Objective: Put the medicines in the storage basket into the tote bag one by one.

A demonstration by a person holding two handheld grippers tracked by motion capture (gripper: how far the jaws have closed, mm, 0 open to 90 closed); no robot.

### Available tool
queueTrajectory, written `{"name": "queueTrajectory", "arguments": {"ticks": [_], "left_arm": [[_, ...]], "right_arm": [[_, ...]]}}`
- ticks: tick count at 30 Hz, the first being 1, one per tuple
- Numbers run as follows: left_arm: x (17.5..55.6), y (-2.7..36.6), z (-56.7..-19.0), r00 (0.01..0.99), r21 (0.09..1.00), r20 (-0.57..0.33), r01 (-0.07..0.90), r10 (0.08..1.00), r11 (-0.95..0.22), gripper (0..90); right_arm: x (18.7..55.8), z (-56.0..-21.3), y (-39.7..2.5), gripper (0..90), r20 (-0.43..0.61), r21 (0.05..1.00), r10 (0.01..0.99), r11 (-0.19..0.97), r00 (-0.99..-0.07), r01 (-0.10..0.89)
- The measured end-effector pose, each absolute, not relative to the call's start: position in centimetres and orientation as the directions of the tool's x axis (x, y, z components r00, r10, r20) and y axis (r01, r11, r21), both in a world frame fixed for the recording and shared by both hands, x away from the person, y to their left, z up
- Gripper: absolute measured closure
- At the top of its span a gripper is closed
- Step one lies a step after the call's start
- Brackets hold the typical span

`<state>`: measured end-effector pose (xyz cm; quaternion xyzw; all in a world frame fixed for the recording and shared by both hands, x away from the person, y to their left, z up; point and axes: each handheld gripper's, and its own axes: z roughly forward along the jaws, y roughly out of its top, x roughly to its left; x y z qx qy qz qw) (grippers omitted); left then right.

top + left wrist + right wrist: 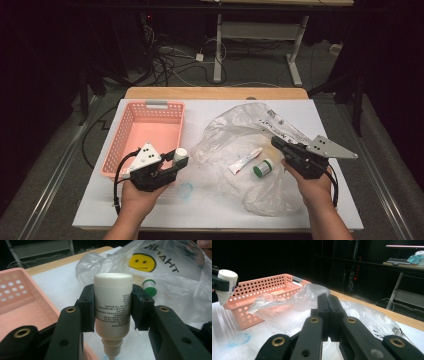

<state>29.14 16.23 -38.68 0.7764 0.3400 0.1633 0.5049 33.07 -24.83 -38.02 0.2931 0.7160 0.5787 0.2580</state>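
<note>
My left gripper is shut on a white bottle with small black print. The jaws clamp its sides, and its threaded neck points down toward the camera. The bottle hangs just off the near right corner of the pink basket. A crumpled clear plastic bag with a yellow smiley lies mid-table. My right gripper is shut at the bag's right edge, apparently pinching the film and holding it up. Under the bag lie a white tube and a green-capped round container.
A bluish round mark or cap lies on the white table cover in front of the left gripper. The pink basket looks empty. Cables and desk legs are on the floor beyond the table's far edge.
</note>
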Motion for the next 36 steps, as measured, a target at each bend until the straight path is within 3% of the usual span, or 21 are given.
{"name": "queueTrajectory", "arguments": {"ticks": [21,36], "left_arm": [[28.3,10.7,-41.0,0.804,0.855,-0.088,0.363,0.588,-0.369,58.6],[31.3,5.5,-41.8,0.814,0.845,-0.079,0.362,0.576,-0.395,58.6]], "right_arm": [[33.0,-38.1,-24.7,90.0,-0.031,0.979,0.716,0.161,-0.697,0.122],[33.0,-38.1,-24.8,90.0,-0.031,0.979,0.716,0.161,-0.697,0.122]]}}
